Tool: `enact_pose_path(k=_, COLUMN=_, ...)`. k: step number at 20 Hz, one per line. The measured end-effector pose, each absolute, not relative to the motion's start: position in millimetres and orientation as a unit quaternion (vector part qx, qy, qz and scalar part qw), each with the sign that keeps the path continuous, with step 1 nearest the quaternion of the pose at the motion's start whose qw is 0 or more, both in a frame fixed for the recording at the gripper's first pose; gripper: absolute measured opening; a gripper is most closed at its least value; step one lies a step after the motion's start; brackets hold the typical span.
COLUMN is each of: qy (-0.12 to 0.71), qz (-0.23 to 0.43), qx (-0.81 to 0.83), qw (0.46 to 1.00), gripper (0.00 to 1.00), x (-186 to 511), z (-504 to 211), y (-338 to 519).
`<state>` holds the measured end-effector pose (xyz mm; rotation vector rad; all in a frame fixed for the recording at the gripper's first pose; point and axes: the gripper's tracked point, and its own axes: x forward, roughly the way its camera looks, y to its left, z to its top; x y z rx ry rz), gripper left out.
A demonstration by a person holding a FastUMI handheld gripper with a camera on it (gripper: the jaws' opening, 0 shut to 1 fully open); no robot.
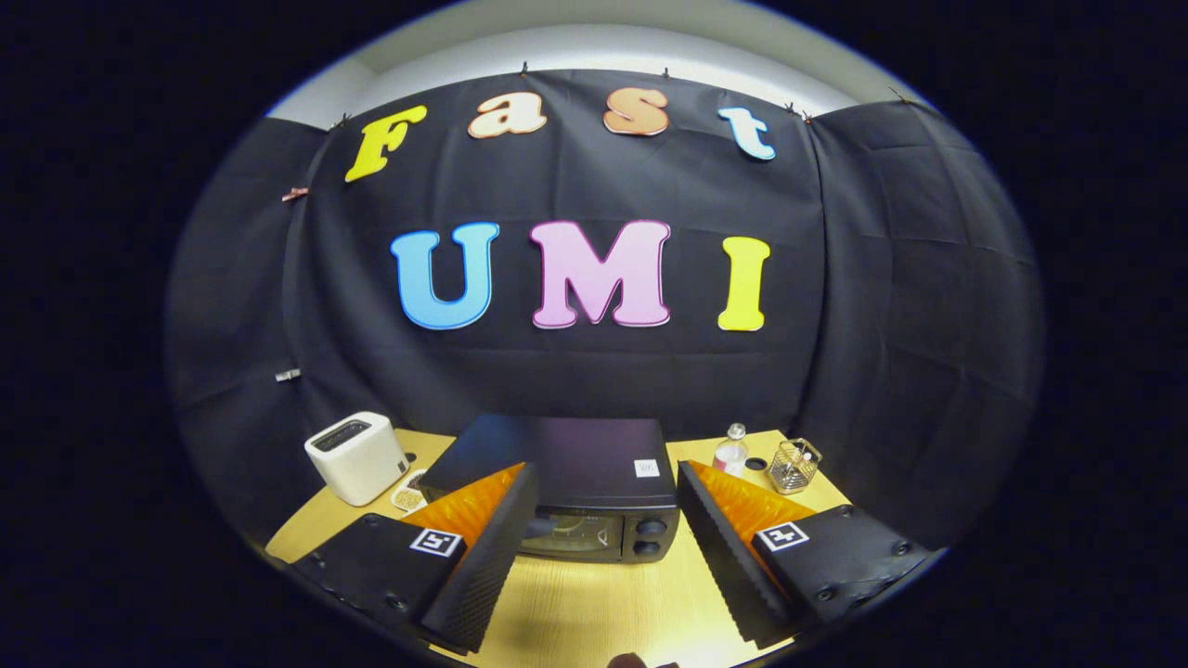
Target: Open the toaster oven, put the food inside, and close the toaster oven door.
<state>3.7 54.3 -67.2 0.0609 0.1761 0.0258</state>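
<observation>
1. Gripper (608, 547): two black fingers (483, 566) with ribbed inner pads and orange wedge-shaped backs, spread wide apart and holding nothing; each carries a square black-and-white marker on its base.
2. Toaster oven (580, 492): a black, box-shaped appliance just ahead of the fingers, seen through the gap between them. Its flat top is matt and bears a small white sticker near the front right corner. Its door (571, 533), a glass panel on the front, appears closed; the left finger covers its left edge. Two round black knobs (650, 536) sit one above the other to the right of the door.
3. Table (603, 603): pale wood-grain surface, bare between the fingers and the oven front.
4. White toaster (357, 456): a rounded, smooth-sided box with a dark slot on top, standing left of the oven and apart from it.
5. Small plate (408, 496): light-coloured, lying between the white toaster and the oven, partly hidden by the left finger; its contents are too small to tell.
6. Clear bottle (731, 452): small, with a pale cap, standing right of the oven.
7. Wire basket (794, 466): a metallic open-mesh holder just right of the bottle; a small dark round object (756, 463) lies between the two.
</observation>
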Motion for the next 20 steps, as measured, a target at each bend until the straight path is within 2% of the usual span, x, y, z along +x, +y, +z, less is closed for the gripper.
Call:
enact_pose_path(k=6, qy=0.044, qz=0.016, qx=0.01, qw=0.999, gripper=0.99, x=-7.7, z=-17.5, y=4.8)
enact_pose_path(k=20, qy=0.003, qz=0.024, qx=0.004, qw=1.0, gripper=0.99, x=-28.8, z=7.8, y=-51.1)
